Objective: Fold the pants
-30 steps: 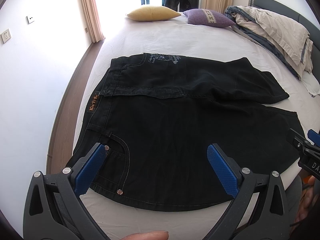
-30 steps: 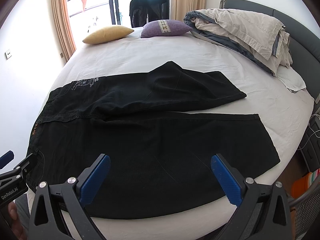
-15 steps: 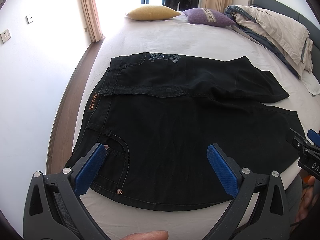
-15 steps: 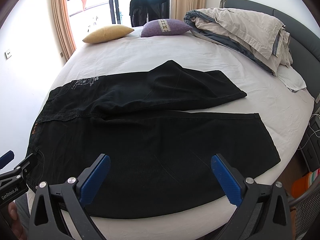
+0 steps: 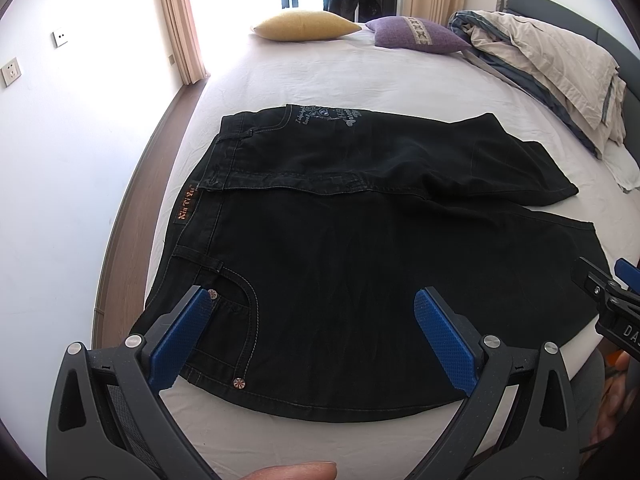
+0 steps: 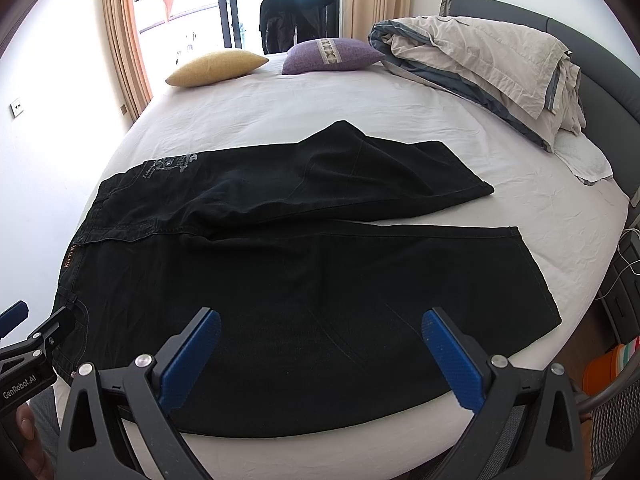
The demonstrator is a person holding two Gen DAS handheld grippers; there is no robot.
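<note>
Pants lie lengthwise across bed, waistband left.

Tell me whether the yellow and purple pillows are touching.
Apart. The right wrist view shows bare white sheet between the yellow pillow and the purple pillow.

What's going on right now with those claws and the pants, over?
Left claw open, right claw open, both empty. Black pants spread on bed, unfolded. Nothing in the way.
</note>
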